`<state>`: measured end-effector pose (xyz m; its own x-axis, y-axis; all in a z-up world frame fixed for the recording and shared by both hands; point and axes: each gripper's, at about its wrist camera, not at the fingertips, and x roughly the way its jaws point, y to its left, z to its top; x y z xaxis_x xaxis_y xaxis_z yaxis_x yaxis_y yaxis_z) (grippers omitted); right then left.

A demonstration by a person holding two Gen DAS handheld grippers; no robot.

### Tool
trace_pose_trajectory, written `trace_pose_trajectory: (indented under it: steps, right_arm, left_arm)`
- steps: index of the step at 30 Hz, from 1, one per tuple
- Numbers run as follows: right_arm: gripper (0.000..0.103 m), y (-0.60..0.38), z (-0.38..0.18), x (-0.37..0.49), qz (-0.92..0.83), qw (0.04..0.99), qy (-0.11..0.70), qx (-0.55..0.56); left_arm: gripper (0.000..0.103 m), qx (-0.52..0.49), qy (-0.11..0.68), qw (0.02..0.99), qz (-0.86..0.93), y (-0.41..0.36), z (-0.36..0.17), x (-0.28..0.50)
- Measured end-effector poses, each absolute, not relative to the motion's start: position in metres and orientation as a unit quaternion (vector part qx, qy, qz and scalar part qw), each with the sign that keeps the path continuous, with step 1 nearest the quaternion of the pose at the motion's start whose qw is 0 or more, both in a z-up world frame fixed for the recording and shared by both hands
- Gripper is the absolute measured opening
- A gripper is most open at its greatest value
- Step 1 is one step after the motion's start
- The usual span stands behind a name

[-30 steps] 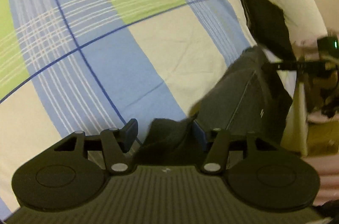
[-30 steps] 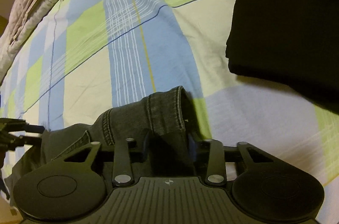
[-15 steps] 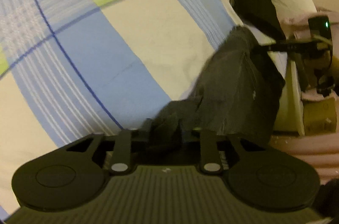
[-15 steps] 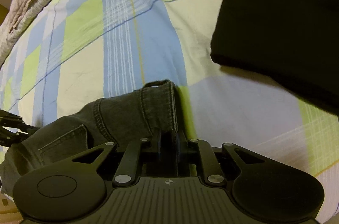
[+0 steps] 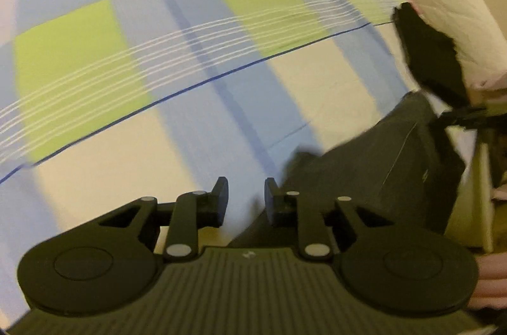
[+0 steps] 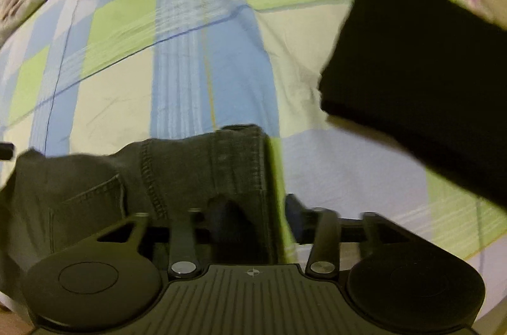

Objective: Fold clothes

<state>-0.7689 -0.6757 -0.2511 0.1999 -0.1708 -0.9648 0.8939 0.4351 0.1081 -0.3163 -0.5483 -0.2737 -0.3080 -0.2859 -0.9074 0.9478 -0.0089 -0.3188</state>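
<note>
Now your left gripper (image 5: pixel 244 199) is hanging with fingers apart over the checked bed sheet (image 5: pixel 158 56), your right gripper (image 6: pixel 253 218) is spread around the grey jeans (image 6: pixel 177 173) lying at the bed's near edge, folded black garment (image 6: pixel 421 56) sitting by the far right corner.

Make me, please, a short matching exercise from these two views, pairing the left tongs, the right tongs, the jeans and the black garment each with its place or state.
Things:
1. left tongs
2. right tongs
3. jeans
4. black garment

Place or state:
A. folded, lying flat at the far right of the bedsheet
B. open, with only sheet between the fingers
C. grey denim, bunched on the sheet just ahead of the right tongs
D. open, with the denim edge lying between the fingers

Pairs: 1-B, 2-D, 3-C, 4-A
</note>
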Motion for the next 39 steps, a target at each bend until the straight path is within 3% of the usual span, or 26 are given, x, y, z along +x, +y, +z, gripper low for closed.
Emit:
trace_pose_trajectory:
  steps: [7,13,23,29,39]
  right_arm:
    - [0.048,-0.620,-0.231,-0.713,-0.362,0.733,0.480,0.319]
    - [0.048,-0.543,-0.246,-0.647,-0.288,0.751,0.503,0.317]
    - [0.048,-0.388,-0.274,-0.555,-0.309,0.694,0.562,0.326]
    - [0.048,-0.297,-0.251,-0.468,-0.262,0.731,0.555,0.298]
    - [0.050,-0.188,-0.251,-0.372,-0.097,0.821,0.548,0.130]
  left_arm:
    - [0.021,0.366,0.528,0.531,-0.552,-0.426,-0.269,-0.265]
    - [0.028,0.392,0.540,0.549,-0.503,-0.303,-0.280,-0.225]
    - [0.031,0.368,0.515,0.569,-0.524,-0.134,-0.287,-0.137]
    - [0.035,0.391,0.470,0.573,-0.546,-0.080,-0.266,-0.097]
    - [0.037,0.421,0.432,0.561,-0.567,-0.061,-0.246,-0.071]
